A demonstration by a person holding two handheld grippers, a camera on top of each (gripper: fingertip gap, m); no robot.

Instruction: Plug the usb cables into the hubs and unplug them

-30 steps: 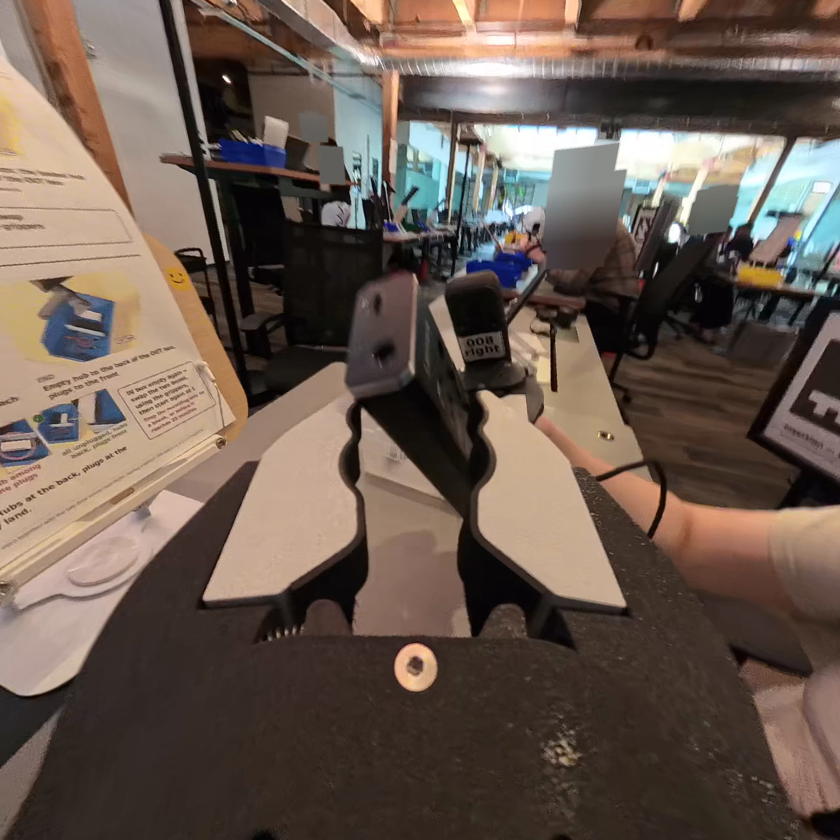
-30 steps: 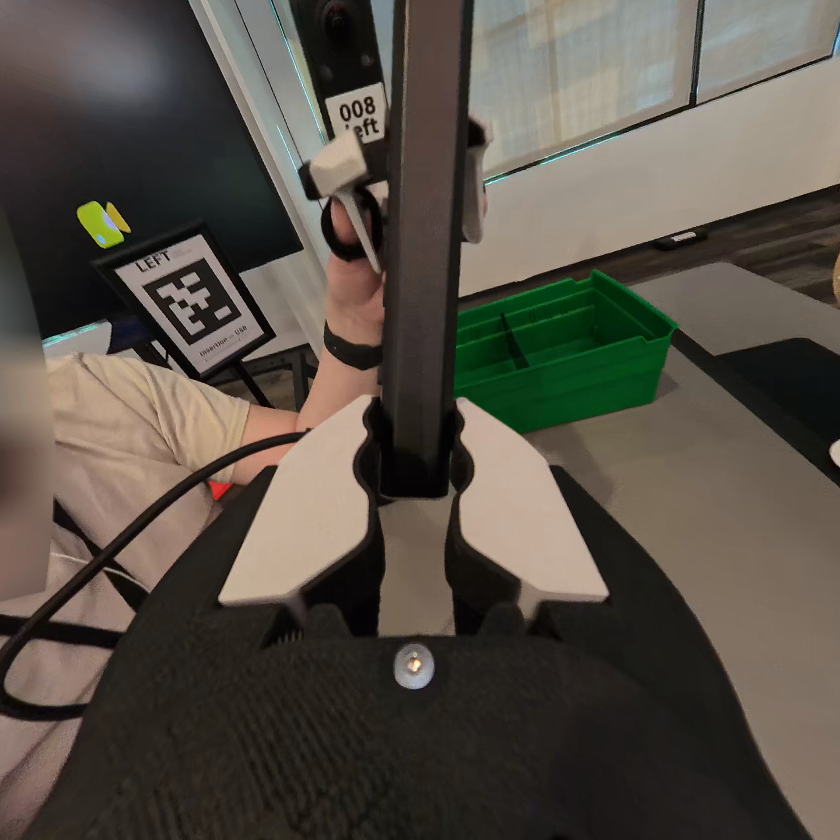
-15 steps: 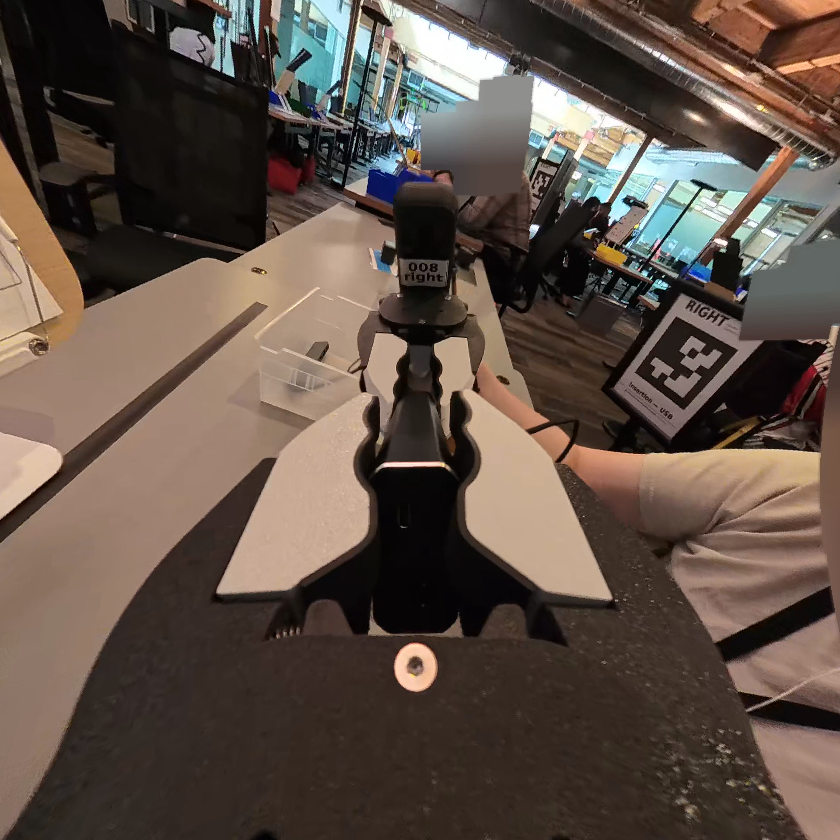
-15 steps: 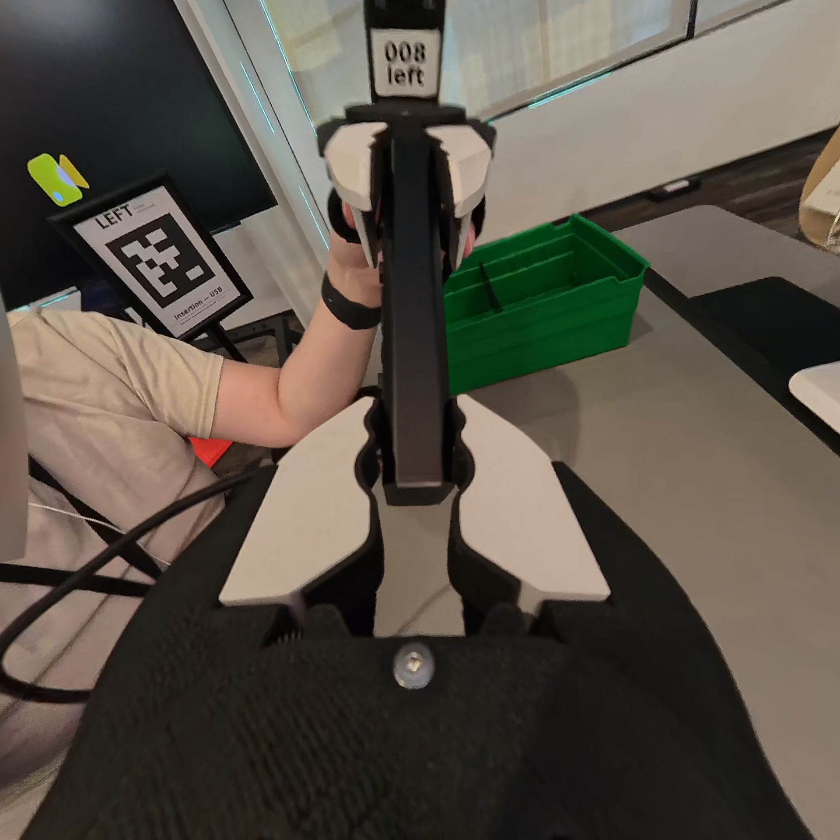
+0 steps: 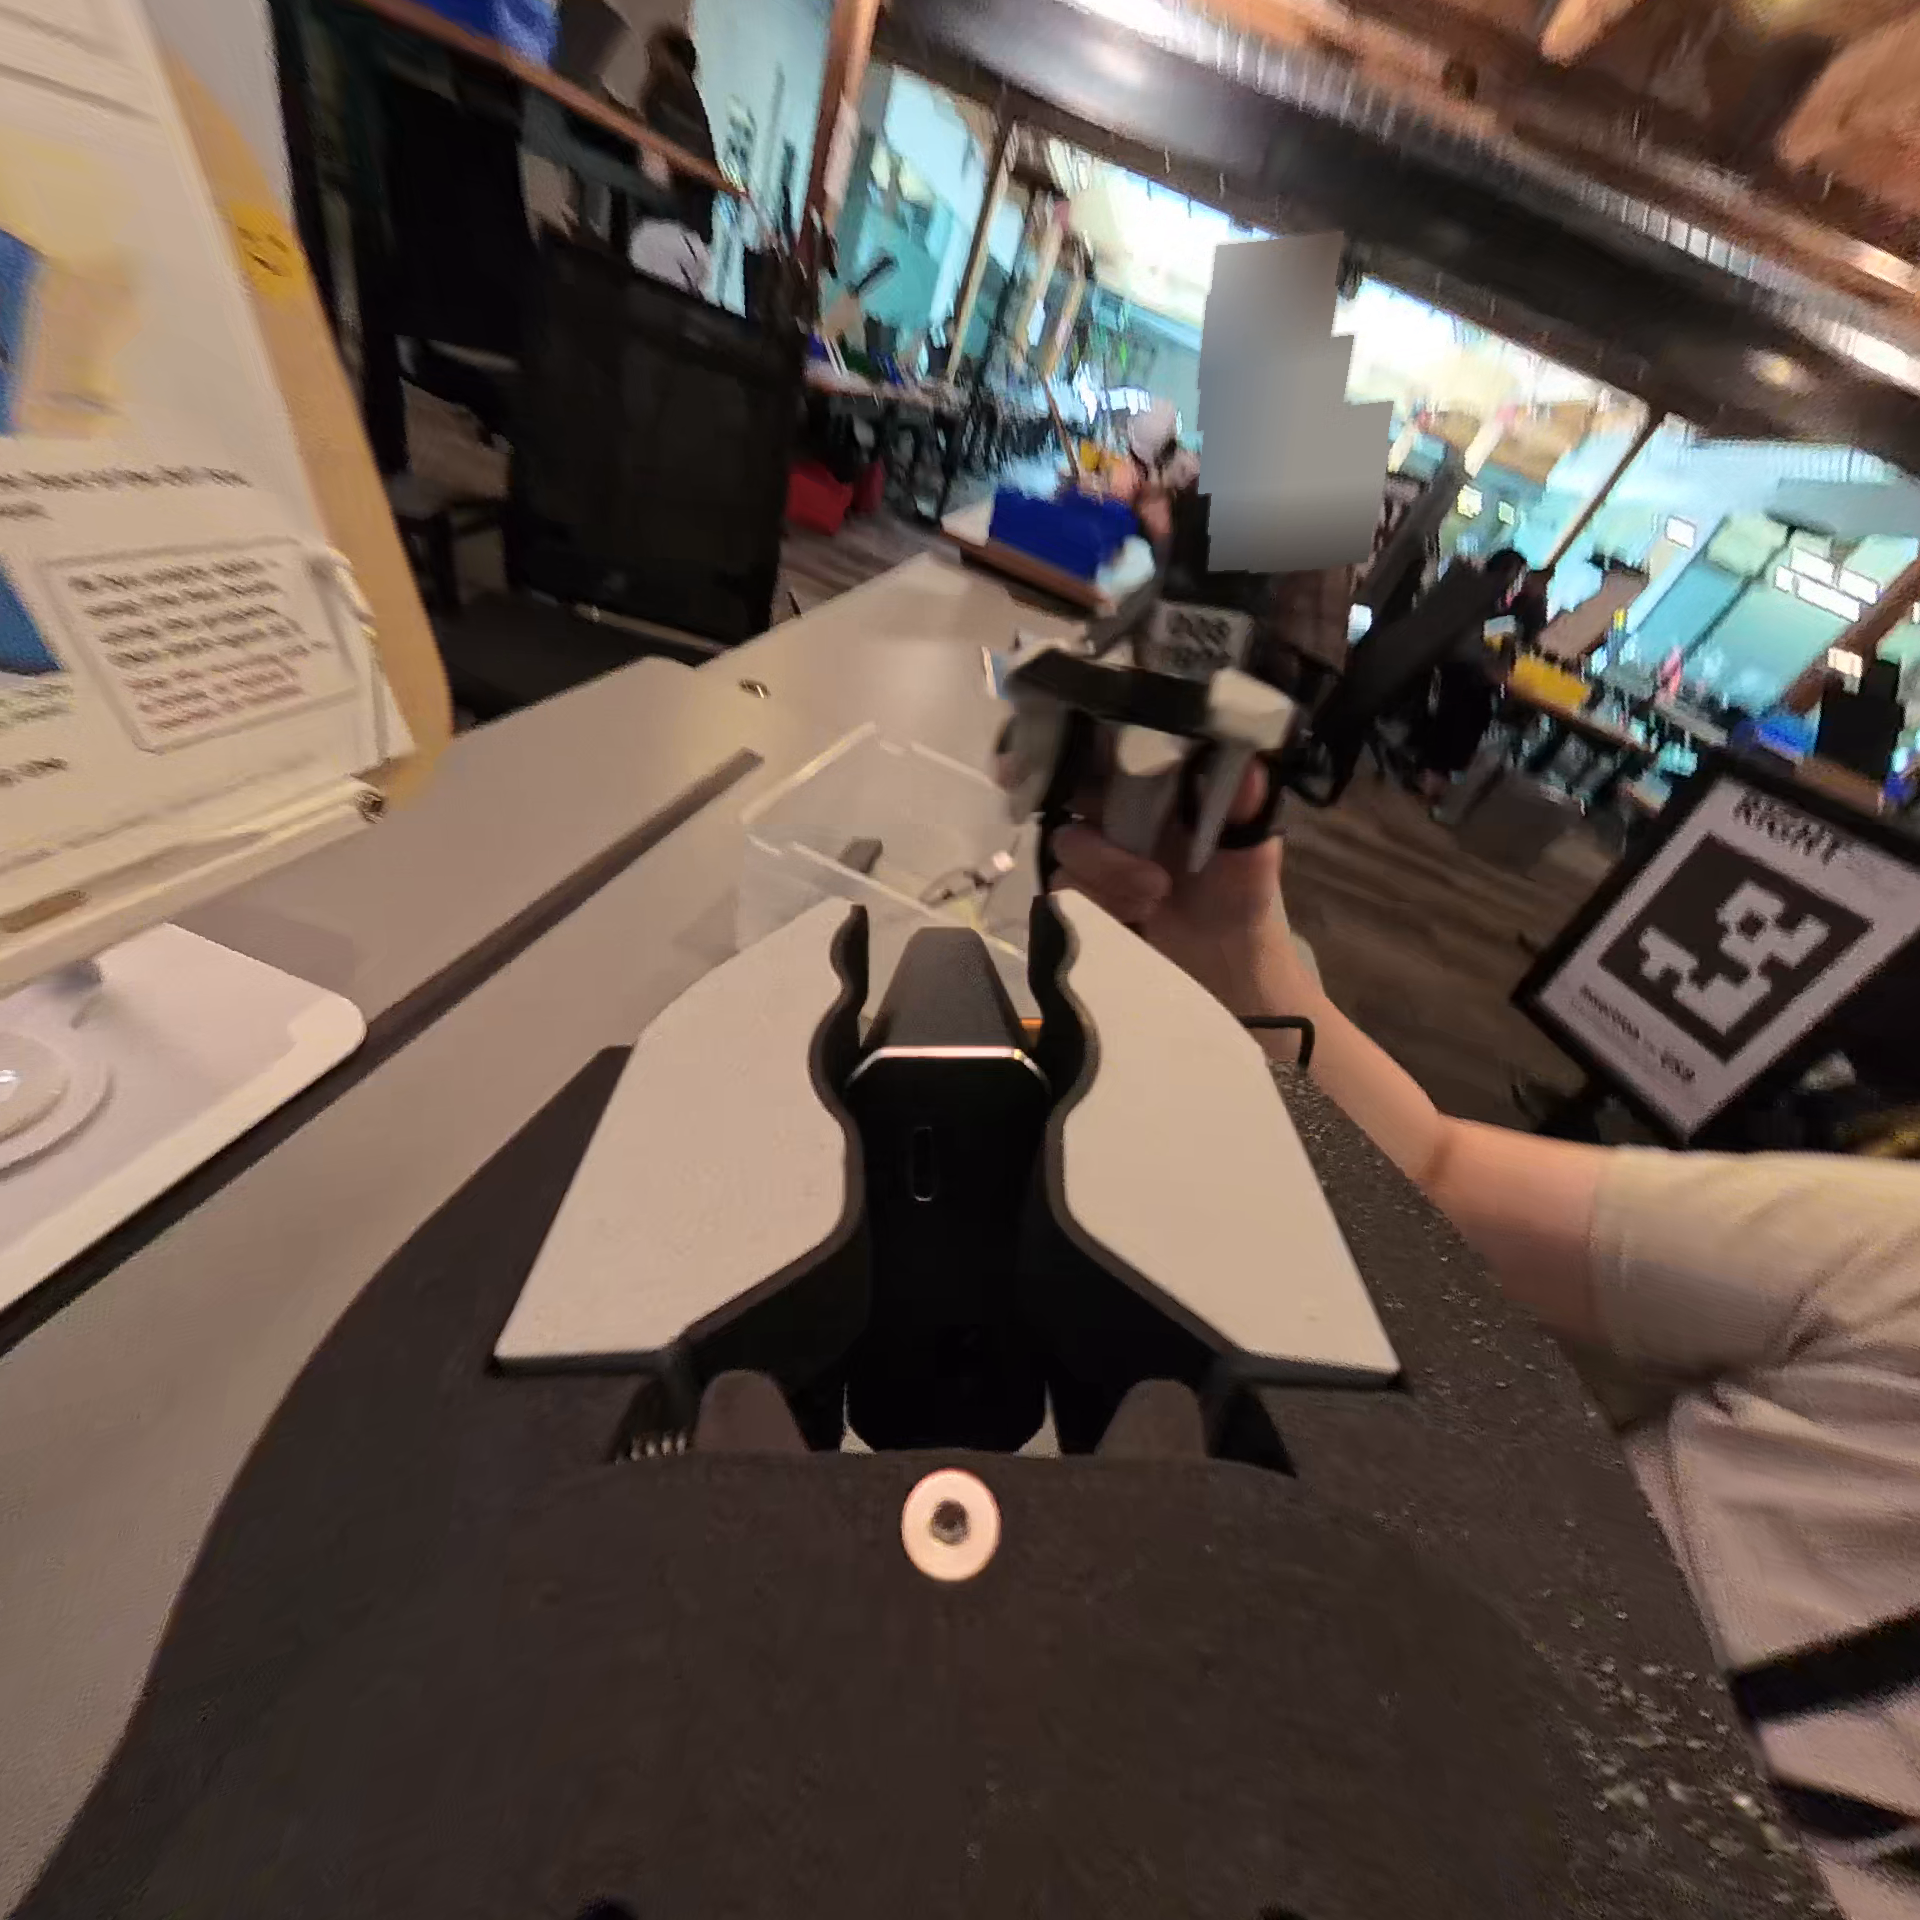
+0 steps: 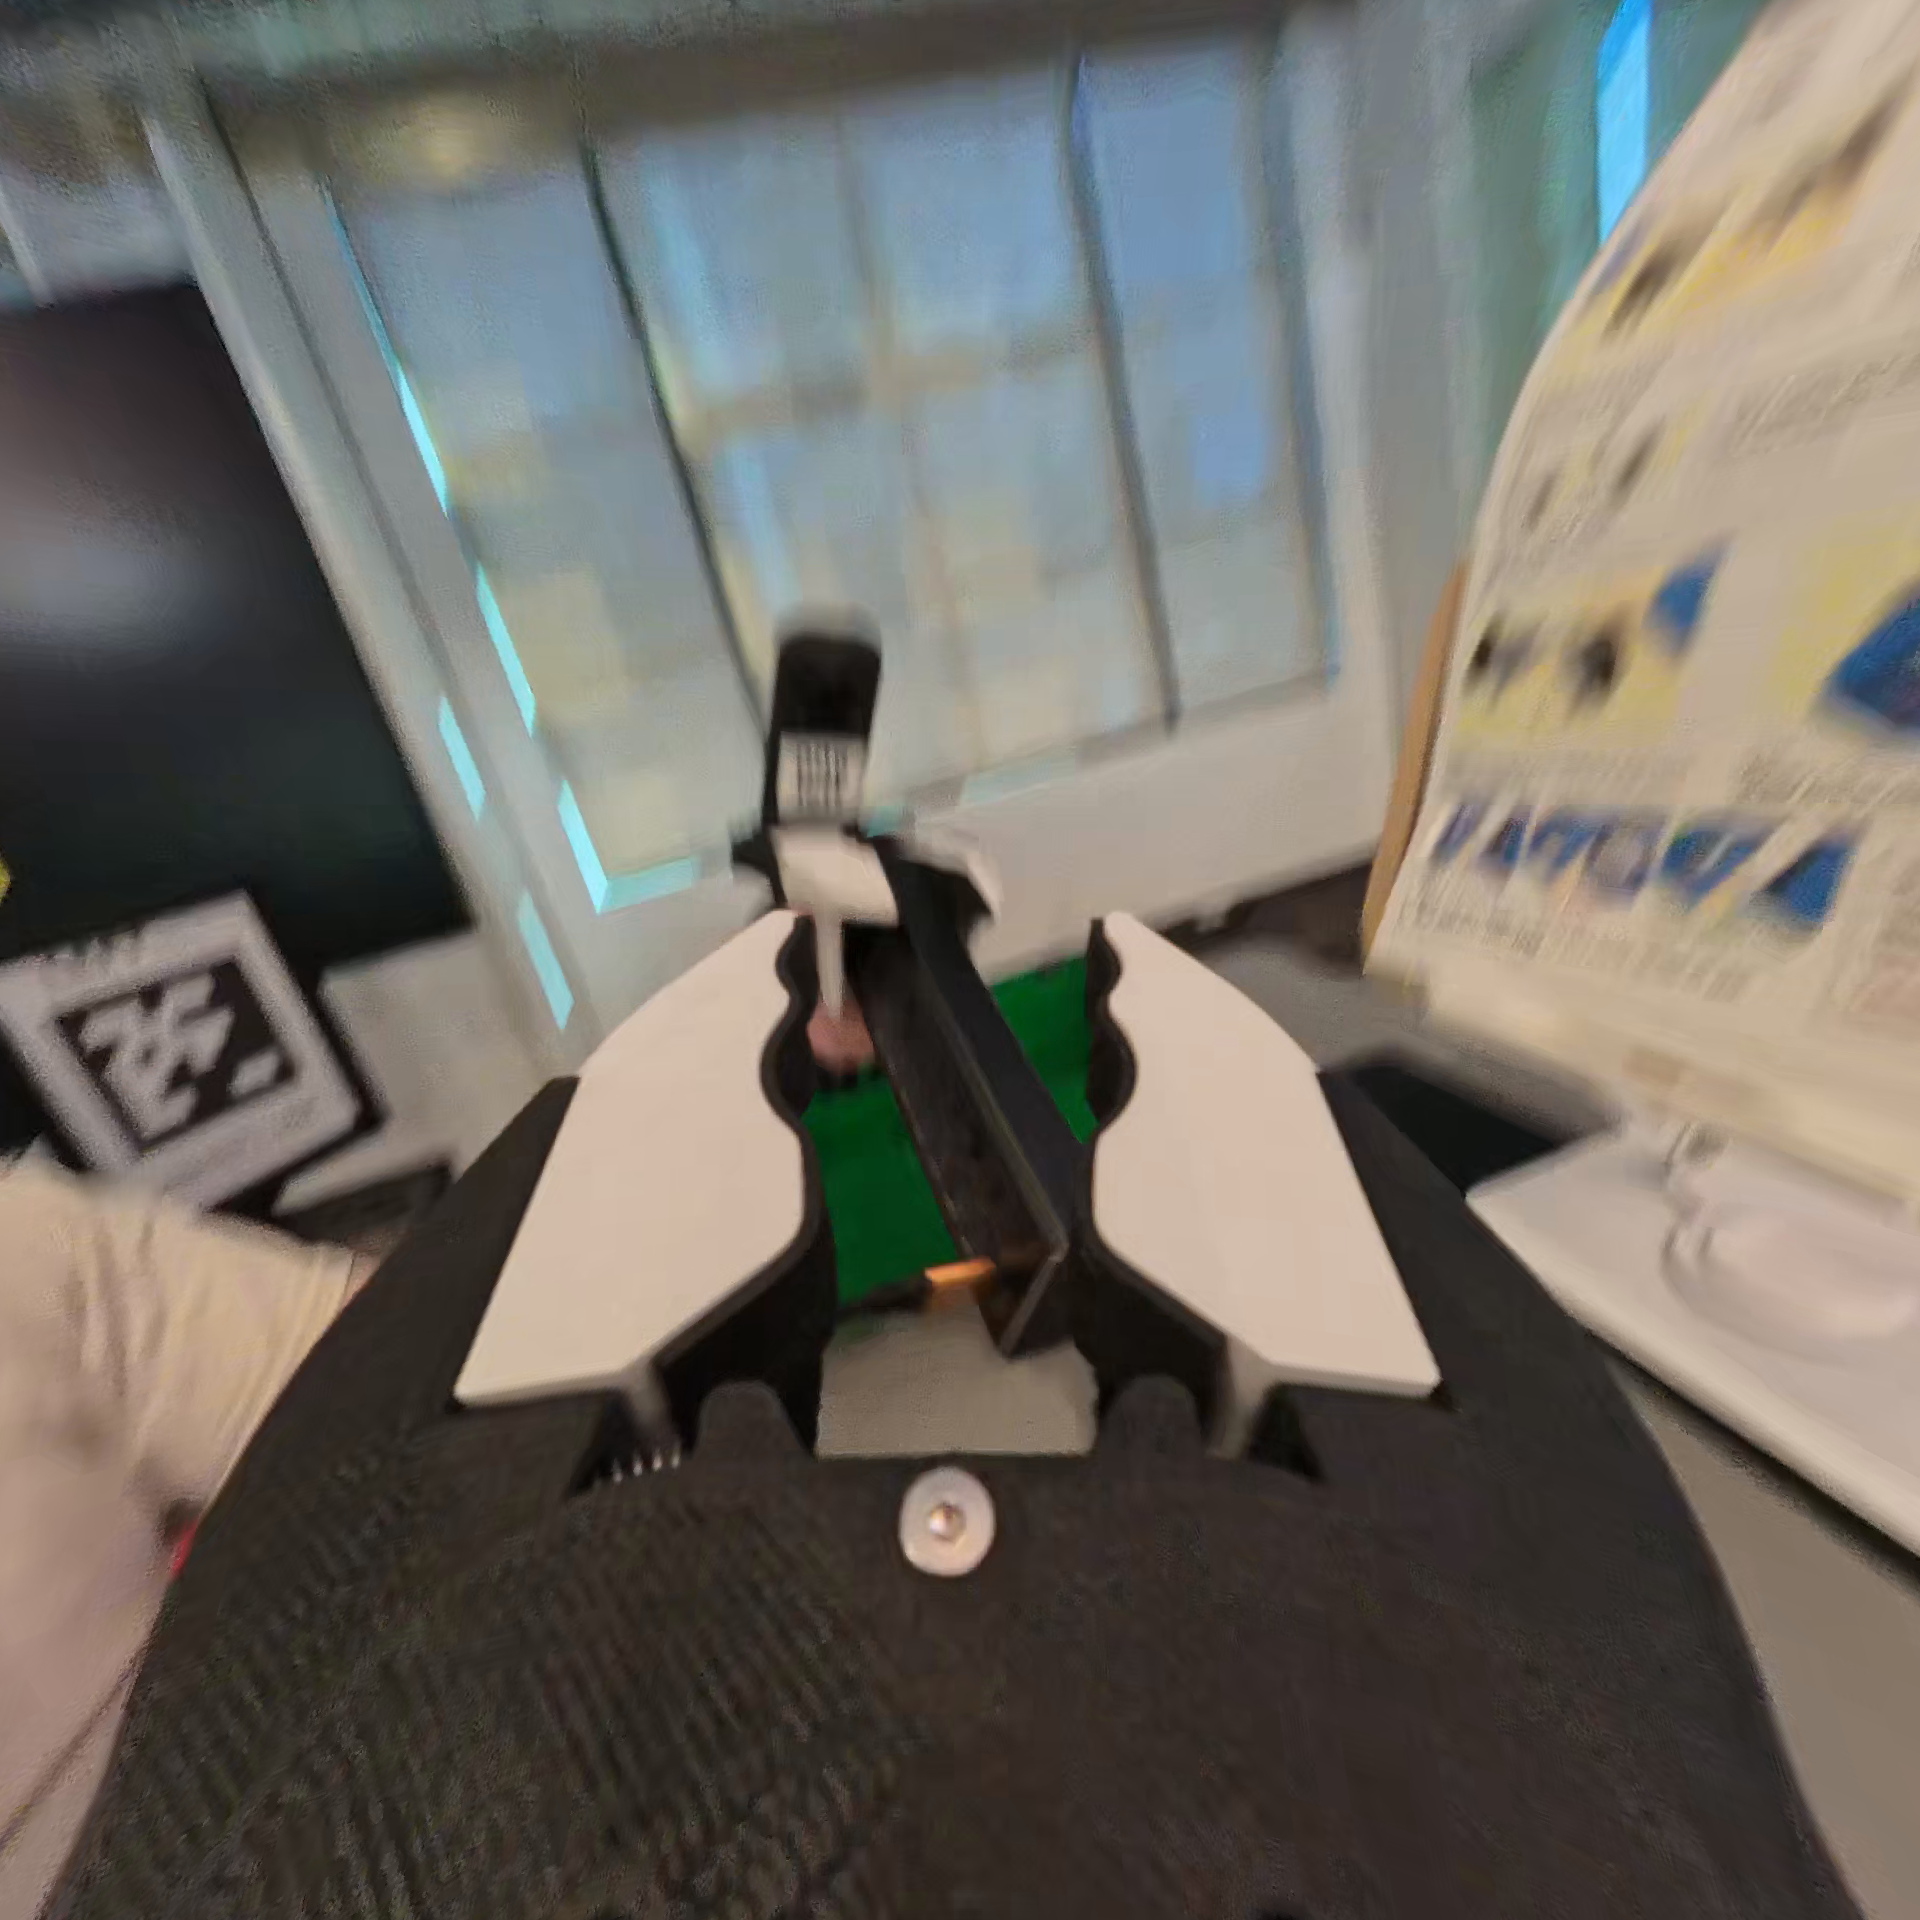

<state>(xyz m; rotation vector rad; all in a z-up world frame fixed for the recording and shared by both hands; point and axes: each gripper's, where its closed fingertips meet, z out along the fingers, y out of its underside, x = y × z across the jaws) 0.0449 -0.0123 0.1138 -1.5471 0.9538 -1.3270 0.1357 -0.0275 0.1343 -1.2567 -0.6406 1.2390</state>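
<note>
Half a second ago the black hub (image 5: 940, 1122) was clamped at both ends, one gripper on each; now it is gripped by the left gripper (image 5: 945, 997) alone. In the left wrist view the hub sits end-on between the white fingers (image 5: 707, 1174), which are closed against its two sides, with a small slot port on the near face. The right gripper (image 5: 1132, 790) is seen farther off in that view, lifted clear of the hub and turned sideways above a clear box (image 5: 862, 831) on the grey table (image 5: 582, 790); nothing can be made out between its fingers. In the right wrist view, which is heavily blurred by motion, its jaws are spread wide, and the far end of the hub lies in the gap, close to the right-hand finger, though contact cannot be judged. A green bin (image 6: 883, 1174) is seen behind the hub, a printed instruction sheet (image 6: 1704, 665) stands on the right, and a coded marker sign (image 6: 177, 1049) on the left. The change is judged to be a hand-over: the hub has been released by the right gripper and is now carried by the left. No cable is seen plugged into it, so the plugging step is judged still to lie ahead, with the right gripper freed to fetch a cable, perhaps from the clear box.
</note>
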